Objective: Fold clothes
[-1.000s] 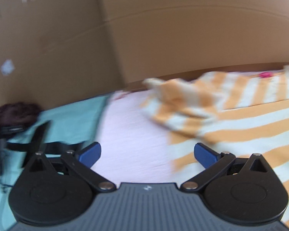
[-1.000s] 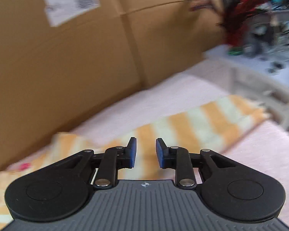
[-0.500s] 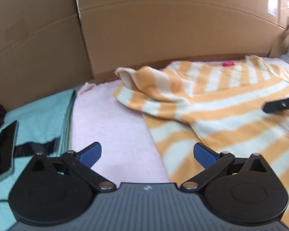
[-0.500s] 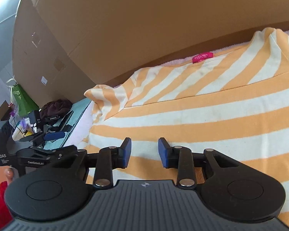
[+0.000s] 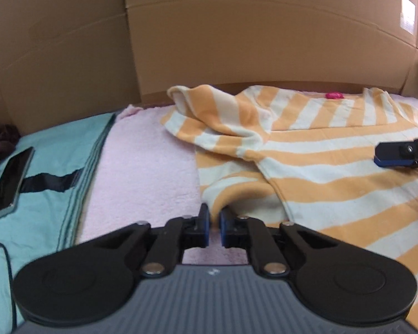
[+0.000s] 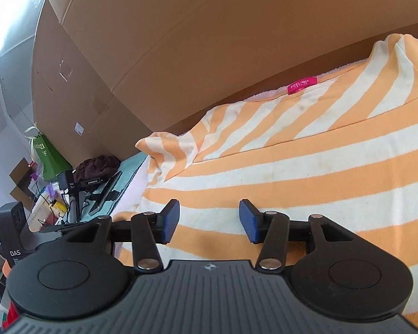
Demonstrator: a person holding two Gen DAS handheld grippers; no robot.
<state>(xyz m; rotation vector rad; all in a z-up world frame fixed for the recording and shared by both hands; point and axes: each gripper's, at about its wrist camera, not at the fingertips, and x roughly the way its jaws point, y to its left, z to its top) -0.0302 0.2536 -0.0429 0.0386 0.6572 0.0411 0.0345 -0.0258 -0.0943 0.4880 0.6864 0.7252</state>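
Right now the left gripper (image 5: 214,224) is nearly closed, w/ a raised fold at the side edge of the striped shirt (image 5: 320,167) pinched between its blue pads (image 5: 204,222). Shirt is spread ahead and to the right of that tool, over a pink towel (image 5: 142,172); its bunched sleeve (image 5: 209,117) is seen further ahead, near the cardboard wall (image 5: 237,41). A teal cloth (image 5: 55,161) w/ a phone (image 5: 9,183) on it is seen off to the left. The right gripper (image 6: 209,221) is held wide apart, nothing gripped, just above the shirt body; a pink neck label (image 6: 302,85) is seen ahead of it.
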